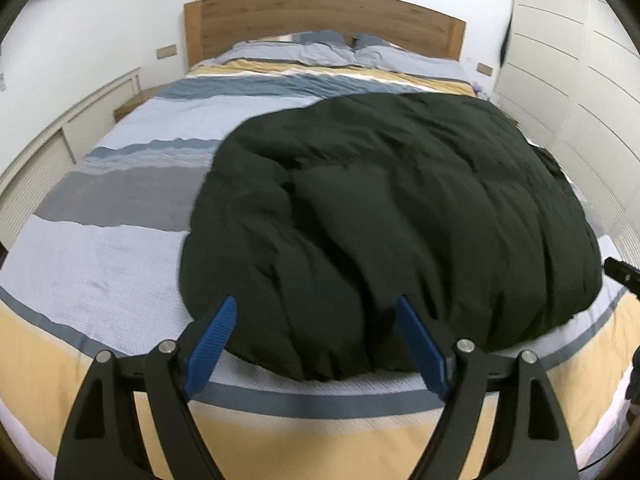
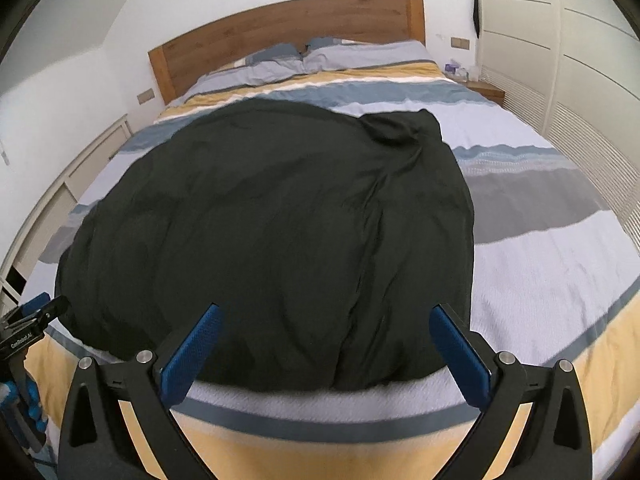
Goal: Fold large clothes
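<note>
A large dark green padded garment (image 1: pixel 384 216) lies spread and rumpled on the striped bed cover (image 1: pixel 112 264); it also shows in the right wrist view (image 2: pixel 272 224). My left gripper (image 1: pixel 316 312) is open and empty, hovering above the garment's near hem, near its left part. My right gripper (image 2: pixel 325 320) is open and empty, above the near hem toward the garment's right part. The left gripper also shows at the left edge of the right wrist view (image 2: pixel 32 320). The garment's far right corner is bunched (image 2: pixel 400 128).
The bed (image 2: pixel 560 248) has a wooden headboard (image 1: pixel 320 20) and two pillows (image 1: pixel 328 50). White louvred cabinets (image 1: pixel 60 148) run along the left wall and white wardrobe doors (image 2: pixel 580 60) along the right. A small bedside table (image 2: pixel 486 90) stands beside the bed.
</note>
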`<state>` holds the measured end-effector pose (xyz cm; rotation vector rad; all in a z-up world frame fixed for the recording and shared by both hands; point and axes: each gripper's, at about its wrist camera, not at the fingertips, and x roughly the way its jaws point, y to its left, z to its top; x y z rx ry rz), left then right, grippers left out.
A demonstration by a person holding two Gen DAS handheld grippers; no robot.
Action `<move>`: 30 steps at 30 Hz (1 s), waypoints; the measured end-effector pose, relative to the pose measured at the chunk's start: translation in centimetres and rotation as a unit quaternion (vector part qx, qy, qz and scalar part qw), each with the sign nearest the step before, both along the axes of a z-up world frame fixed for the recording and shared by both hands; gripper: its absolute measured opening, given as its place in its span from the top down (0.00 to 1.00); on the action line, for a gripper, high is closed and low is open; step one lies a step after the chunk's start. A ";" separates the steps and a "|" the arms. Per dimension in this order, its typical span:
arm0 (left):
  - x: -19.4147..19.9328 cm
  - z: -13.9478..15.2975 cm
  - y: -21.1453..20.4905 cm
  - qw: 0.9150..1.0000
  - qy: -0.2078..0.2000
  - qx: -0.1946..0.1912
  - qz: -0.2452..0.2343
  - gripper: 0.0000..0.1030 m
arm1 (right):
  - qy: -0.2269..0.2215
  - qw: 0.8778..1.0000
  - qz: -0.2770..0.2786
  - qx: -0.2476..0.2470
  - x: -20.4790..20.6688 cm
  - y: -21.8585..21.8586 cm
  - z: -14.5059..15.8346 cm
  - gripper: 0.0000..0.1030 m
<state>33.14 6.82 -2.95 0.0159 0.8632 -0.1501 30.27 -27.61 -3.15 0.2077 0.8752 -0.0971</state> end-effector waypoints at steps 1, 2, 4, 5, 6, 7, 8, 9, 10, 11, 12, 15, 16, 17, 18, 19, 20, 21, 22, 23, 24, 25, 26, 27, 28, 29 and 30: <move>-0.1 0.0 -0.2 1.000 0.002 -0.001 -0.002 0.21 | 0.003 1.000 -0.001 0.001 -0.1 0.2 0.0 0.01; -0.2 0.0 -0.4 1.000 0.004 0.001 -0.004 0.21 | 0.006 1.000 -0.002 0.003 -0.3 0.5 -0.1 0.01; -0.3 0.0 -0.7 1.000 0.007 0.001 -0.005 0.21 | 0.010 1.000 -0.003 0.005 -0.6 1.2 0.1 0.01; -0.4 0.1 -0.8 1.000 0.008 -0.001 -0.006 0.21 | 0.010 1.000 -0.004 0.005 -0.8 1.4 0.1 0.01; -0.5 0.2 -1.0 1.000 0.009 0.000 -0.007 0.21 | 0.011 1.000 -0.005 0.005 -0.9 1.5 0.2 0.01; -0.6 0.2 -1.2 1.000 0.009 0.002 -0.008 0.21 | 0.012 1.000 -0.005 0.005 -1.2 1.7 0.3 0.01; -0.8 0.2 -1.4 1.000 0.009 0.006 -0.007 0.21 | 0.013 1.000 -0.006 0.004 -1.3 1.9 0.4 0.01; -0.9 0.2 -1.6 1.000 0.009 0.010 -0.006 0.21 | 0.014 1.000 -0.007 0.002 -1.6 2.1 0.5 0.01; -1.0 0.3 -1.7 1.000 0.010 0.012 -0.007 0.21 | 0.016 1.000 -0.008 0.002 -1.8 2.2 0.6 0.01; -1.1 0.3 -1.9 1.000 0.012 0.014 -0.008 0.21 | 0.018 1.000 -0.009 0.002 -2.0 2.3 0.7 0.01; -1.3 0.3 -2.0 1.000 0.016 0.017 -0.008 0.21 | 0.022 1.000 -0.011 0.003 -2.2 2.4 0.7 0.01; -1.7 0.4 -2.2 1.000 0.025 0.016 -0.011 0.21 | 0.031 0.999 -0.010 -0.001 -2.9 3.0 0.8 0.01; -1.8 0.4 -2.2 0.999 0.027 0.016 -0.012 0.21 | 0.034 0.999 -0.009 -0.002 -3.1 3.2 0.8 0.01; -2.0 0.5 -2.3 0.999 0.029 0.019 -0.013 0.21 | 0.036 0.999 -0.008 -0.002 -3.3 3.3 0.8 0.01; -2.3 0.6 -2.5 0.999 0.031 0.021 -0.014 0.21 | 0.038 0.999 -0.007 -0.004 -3.5 3.5 0.9 0.01; -2.6 0.8 -2.6 0.999 0.032 0.022 -0.015 0.21 | 0.041 0.999 -0.007 -0.006 -3.8 3.7 1.0 0.01; -2.8 0.9 -2.6 0.999 0.032 0.022 -0.016 0.21 | 0.043 0.999 -0.006 -0.006 -4.0 3.8 1.1 0.01; -3.0 1.0 -2.7 0.999 0.033 0.021 -0.017 0.21 | 0.045 0.999 -0.005 -0.007 -4.2 3.9 1.1 0.01; -3.2 1.2 -2.8 0.999 0.034 0.020 -0.018 0.21 | 0.046 0.999 -0.005 -0.008 -4.4 4.0 1.2 0.01; -3.5 1.3 -2.8 0.999 0.036 0.019 -0.018 0.21 | 0.049 0.999 -0.005 -0.011 -4.7 4.1 1.2 0.01; -3.8 1.4 -2.9 0.999 0.038 0.017 -0.018 0.21 | 0.052 0.999 -0.004 -0.013 -4.9 4.2 1.2 0.01; -4.0 1.4 -3.0 0.999 0.039 0.017 -0.019 0.21 | 0.055 0.998 -0.003 -0.015 -5.1 4.3 1.3 0.01; -4.3 1.4 -3.1 0.999 0.043 0.020 -0.020 0.21 | 0.059 0.998 -0.002 -0.017 -5.4 4.4 1.2 0.01; -4.5 1.3 -3.2 0.998 0.047 0.023 -0.020 0.21 | 0.062 0.998 0.000 -0.021 -5.7 4.4 1.3 0.01; -4.7 1.3 -3.2 0.998 0.051 0.024 -0.020 0.21 | 0.064 0.998 0.001 -0.025 -5.9 4.4 1.3 0.01; -5.0 1.2 -3.2 0.998 0.055 0.024 -0.022 0.21 | 0.066 0.997 0.001 -0.030 -6.2 4.4 1.3 0.01; -5.3 1.0 -3.3 0.997 0.062 0.025 -0.025 0.21 | 0.067 0.997 -0.002 -0.032 -6.5 4.2 1.3 0.01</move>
